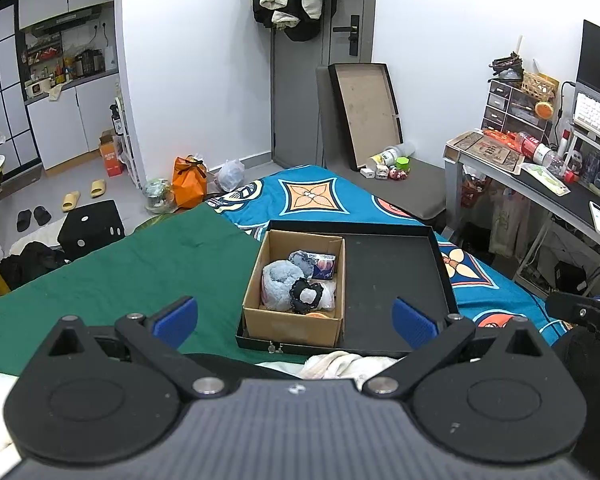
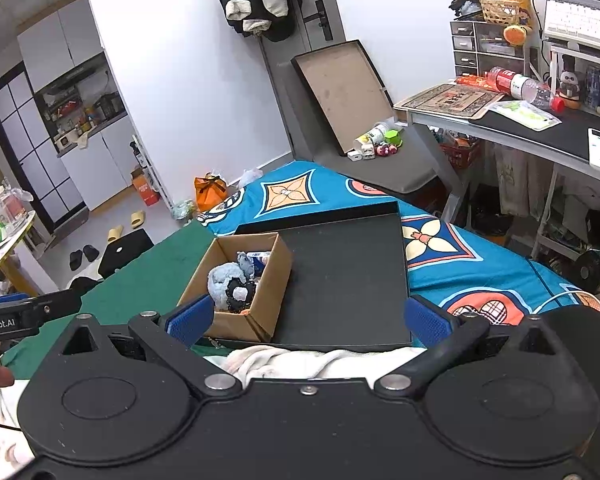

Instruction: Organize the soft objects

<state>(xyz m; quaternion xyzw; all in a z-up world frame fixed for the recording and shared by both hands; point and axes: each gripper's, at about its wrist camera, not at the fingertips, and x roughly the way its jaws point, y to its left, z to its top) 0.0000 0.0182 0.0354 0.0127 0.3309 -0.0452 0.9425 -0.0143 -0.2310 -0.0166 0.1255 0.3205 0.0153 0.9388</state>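
Left gripper [image 1: 295, 320] and right gripper [image 2: 308, 318] hover wide open, empty; cardboard box [image 1: 292, 326] of soft things sits just ahead (looks full), so approach the white cloth [image 2: 300, 360] underneath slowly.

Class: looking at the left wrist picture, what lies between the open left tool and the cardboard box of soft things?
Only the near rim of the black tray lies between the left tool and the cardboard box, with white cloth just before it.

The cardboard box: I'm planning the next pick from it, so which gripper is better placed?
Left, probably. The cardboard box sits almost straight ahead between the open left gripper's fingers. For the open right gripper, it lies off by its left finger, with mostly bare black tray ahead.
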